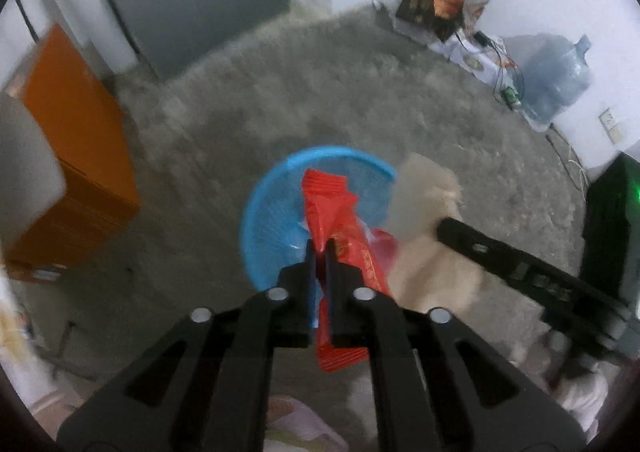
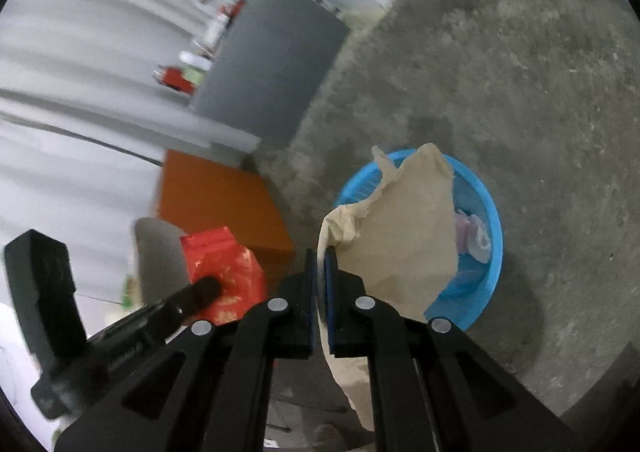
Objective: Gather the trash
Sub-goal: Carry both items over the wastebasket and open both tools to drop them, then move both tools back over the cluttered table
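Note:
My left gripper is shut on a red snack wrapper and holds it above a round blue basket on the concrete floor. My right gripper is shut on a crumpled beige paper sheet that hangs over the same blue basket. Some pale trash lies inside the basket. In the left wrist view the right gripper comes in from the right with the beige paper. In the right wrist view the left gripper shows at the left with the red wrapper.
An orange cabinet stands left of the basket, with a grey cabinet behind it. A large water jug, boxes and cables lie along the far white wall. A black device with a green light is at the right.

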The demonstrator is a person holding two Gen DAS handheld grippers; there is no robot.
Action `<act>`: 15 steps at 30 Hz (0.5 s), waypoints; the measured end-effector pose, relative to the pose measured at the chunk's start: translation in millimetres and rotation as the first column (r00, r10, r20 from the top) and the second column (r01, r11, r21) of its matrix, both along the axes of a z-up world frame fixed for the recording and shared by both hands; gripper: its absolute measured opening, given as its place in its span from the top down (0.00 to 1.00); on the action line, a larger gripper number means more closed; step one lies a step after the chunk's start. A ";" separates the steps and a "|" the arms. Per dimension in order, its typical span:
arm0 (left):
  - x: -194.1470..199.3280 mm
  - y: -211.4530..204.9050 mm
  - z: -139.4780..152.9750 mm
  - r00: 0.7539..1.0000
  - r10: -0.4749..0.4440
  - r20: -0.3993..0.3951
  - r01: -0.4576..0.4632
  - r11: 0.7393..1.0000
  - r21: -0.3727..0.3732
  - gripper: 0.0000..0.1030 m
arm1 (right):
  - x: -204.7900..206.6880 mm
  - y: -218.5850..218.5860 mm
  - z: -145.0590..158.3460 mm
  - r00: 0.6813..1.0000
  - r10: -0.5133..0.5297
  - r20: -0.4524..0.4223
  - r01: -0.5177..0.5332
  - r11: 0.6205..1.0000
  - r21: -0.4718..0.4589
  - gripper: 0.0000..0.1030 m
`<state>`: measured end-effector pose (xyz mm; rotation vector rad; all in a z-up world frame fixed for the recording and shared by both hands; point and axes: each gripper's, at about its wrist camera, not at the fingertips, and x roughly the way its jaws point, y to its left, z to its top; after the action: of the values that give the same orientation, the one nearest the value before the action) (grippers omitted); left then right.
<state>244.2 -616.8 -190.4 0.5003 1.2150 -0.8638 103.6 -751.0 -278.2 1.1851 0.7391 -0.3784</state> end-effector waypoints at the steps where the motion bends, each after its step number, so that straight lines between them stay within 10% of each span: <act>1: 3.5 -3.1 -12.5 0.999 0.008 -0.046 -0.008 1.000 -0.008 0.67 | 4.0 -3.6 -10.6 1.000 -0.002 -0.026 0.002 1.000 0.013 0.67; 8: 13.9 8.0 -34.3 0.992 0.083 -0.096 -0.087 0.995 -0.046 0.52 | 1.3 -7.1 -42.8 0.992 -0.041 -0.117 0.043 0.999 0.014 0.60; 15: 6.8 39.2 24.1 0.995 0.068 -0.074 -0.079 0.985 -0.150 0.51 | -29.4 21.9 3.0 0.998 -0.035 -0.050 0.030 0.995 -0.092 0.59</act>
<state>251.0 -577.6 -166.3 0.3021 1.2108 -0.9091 74.2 -729.1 -275.3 1.1053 0.7400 -0.4669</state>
